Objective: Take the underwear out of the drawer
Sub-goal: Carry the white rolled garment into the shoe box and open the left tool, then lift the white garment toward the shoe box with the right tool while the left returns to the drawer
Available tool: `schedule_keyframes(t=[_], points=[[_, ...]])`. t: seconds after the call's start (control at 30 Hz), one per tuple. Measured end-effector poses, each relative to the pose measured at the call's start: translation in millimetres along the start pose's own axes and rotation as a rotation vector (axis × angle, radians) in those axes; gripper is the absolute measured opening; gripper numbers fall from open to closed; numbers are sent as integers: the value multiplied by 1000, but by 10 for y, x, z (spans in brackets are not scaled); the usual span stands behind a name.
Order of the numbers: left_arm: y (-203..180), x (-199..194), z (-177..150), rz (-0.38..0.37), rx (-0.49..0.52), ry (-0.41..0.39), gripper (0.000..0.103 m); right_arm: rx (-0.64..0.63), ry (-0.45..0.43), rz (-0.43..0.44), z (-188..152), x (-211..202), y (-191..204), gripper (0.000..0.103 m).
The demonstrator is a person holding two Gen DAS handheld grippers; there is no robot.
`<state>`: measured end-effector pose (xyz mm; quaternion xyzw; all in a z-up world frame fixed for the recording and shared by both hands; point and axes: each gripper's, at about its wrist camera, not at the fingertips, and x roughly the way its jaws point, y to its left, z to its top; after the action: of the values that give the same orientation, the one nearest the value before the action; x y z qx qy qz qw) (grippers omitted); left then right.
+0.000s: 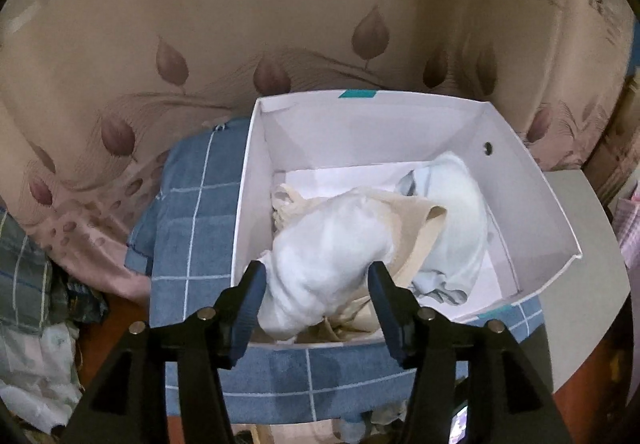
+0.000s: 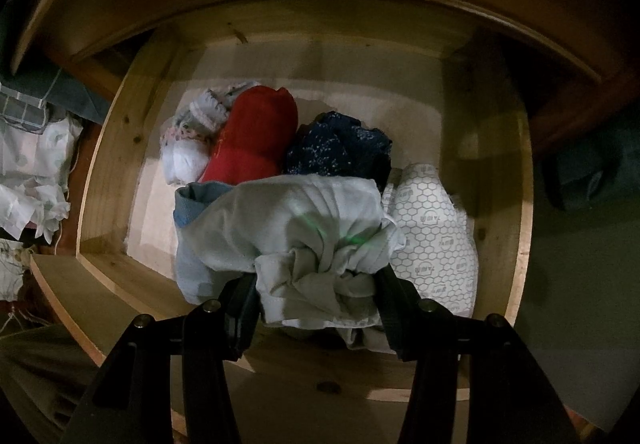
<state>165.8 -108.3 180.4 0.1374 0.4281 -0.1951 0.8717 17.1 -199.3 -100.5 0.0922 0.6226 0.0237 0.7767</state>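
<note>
Black fingers of the left tool point(image 1: 316, 284) are clamping a bunched white garment point(image 1: 324, 264) over a white cardboard box point(image 1: 532, 203). Inside the box, a beige piece point(image 1: 424, 240) and a pale blue piece point(image 1: 460, 211) are lying, and the box is resting on blue checked cloth point(image 1: 192, 219).

Over at the wooden drawer point(image 2: 116, 163), the right tool point(image 2: 316, 286) is gripping a crumpled pale grey pair of underwear point(image 2: 304, 240), jaws pressing its folds. Behind it, still in the drawer, are sitting white lace point(image 2: 192, 135), red point(image 2: 252, 135), navy speckled point(image 2: 340, 147) and honeycomb-print point(image 2: 432, 228) rolls.

Loose trailing fabric is likely to snag the drawer front or drag neighbouring rolls out.
</note>
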Motion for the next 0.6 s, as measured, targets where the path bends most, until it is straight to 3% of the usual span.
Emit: schedule_keyframes(t=[0.33, 0.5, 0.6], points=[[43, -465, -286, -18, -19, -79, 57, 21, -45, 13, -13, -100, -51, 49], [231, -594, -790, -21, -71, -88, 59, 30, -100, 23, 3, -237, -66, 49], [328, -521, -1165, 58, -83, -73, 59, 3, -137, 27, -7, -327, -37, 49]])
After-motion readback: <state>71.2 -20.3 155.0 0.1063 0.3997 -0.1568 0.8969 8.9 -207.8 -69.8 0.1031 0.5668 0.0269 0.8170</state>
